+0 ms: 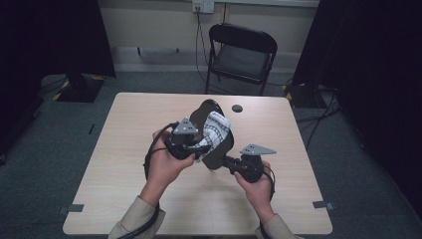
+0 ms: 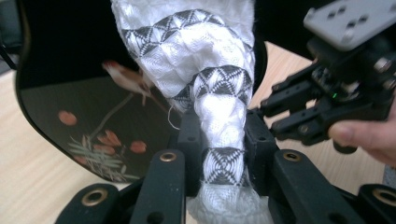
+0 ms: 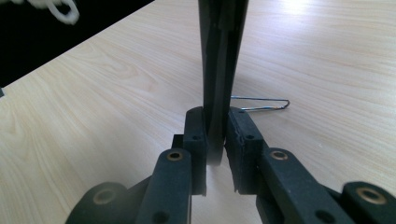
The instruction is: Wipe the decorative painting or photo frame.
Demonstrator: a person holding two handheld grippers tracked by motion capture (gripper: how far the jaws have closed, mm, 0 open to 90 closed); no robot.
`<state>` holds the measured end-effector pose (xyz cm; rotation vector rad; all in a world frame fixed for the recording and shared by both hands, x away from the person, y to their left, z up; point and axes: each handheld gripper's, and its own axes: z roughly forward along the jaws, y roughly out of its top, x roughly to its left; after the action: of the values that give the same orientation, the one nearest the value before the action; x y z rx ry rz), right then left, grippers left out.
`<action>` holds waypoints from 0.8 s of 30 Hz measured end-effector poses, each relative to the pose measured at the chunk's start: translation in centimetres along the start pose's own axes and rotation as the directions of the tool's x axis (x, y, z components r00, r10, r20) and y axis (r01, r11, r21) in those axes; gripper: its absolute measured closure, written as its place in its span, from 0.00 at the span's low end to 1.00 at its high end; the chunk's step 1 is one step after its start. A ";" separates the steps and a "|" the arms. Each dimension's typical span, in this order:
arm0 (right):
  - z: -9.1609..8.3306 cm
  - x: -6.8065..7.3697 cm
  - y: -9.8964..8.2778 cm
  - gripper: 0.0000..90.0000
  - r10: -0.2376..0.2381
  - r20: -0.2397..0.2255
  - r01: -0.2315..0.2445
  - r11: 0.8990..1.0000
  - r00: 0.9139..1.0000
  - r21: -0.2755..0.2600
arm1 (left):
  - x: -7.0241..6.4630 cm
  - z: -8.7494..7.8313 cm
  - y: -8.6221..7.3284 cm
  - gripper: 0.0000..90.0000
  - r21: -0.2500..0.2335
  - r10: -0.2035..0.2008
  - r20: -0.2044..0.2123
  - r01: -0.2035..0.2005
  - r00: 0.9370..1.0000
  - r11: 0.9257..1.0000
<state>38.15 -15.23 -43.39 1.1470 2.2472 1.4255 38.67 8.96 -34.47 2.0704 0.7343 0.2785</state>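
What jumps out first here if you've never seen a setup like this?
Above the middle of the table, a white cloth with a black pattern is pressed against a black plate painted with a bird and red fruit. The left gripper pinches the cloth; the right gripper clamps the plate's edge. Behind the table stands a black folding chair.

My matt black plastic jaws are squeezing a soft, bumpy white cloth and a shiny, smooth black tray. Pale wood surface is looking smooth.
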 end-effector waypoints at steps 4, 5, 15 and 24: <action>0.0 0.0 0.0 0.88 -0.001 0.000 0.001 1.000 1.000 0.001 | 0.1 0.8 -1.6 0.81 0.037 -0.009 0.004 0.009 1.000 0.999; 0.0 0.0 0.0 0.88 0.000 0.001 0.000 1.000 1.000 0.001 | 0.2 1.1 -2.0 0.81 0.050 -0.012 0.008 0.012 1.000 0.999; 0.0 -0.1 0.1 0.88 -0.002 0.001 0.002 1.000 1.000 0.005 | 1.2 3.9 -6.0 0.81 0.160 -0.058 -0.002 0.057 0.998 0.985; -0.1 -0.2 0.1 0.88 -0.002 0.001 0.002 1.000 1.000 0.007 | 1.9 5.6 -8.8 0.81 0.236 -0.091 -0.017 0.092 0.996 0.967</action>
<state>38.27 -15.38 -43.30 1.1468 2.2534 1.4171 39.25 10.03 -45.00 2.2519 0.9008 0.1508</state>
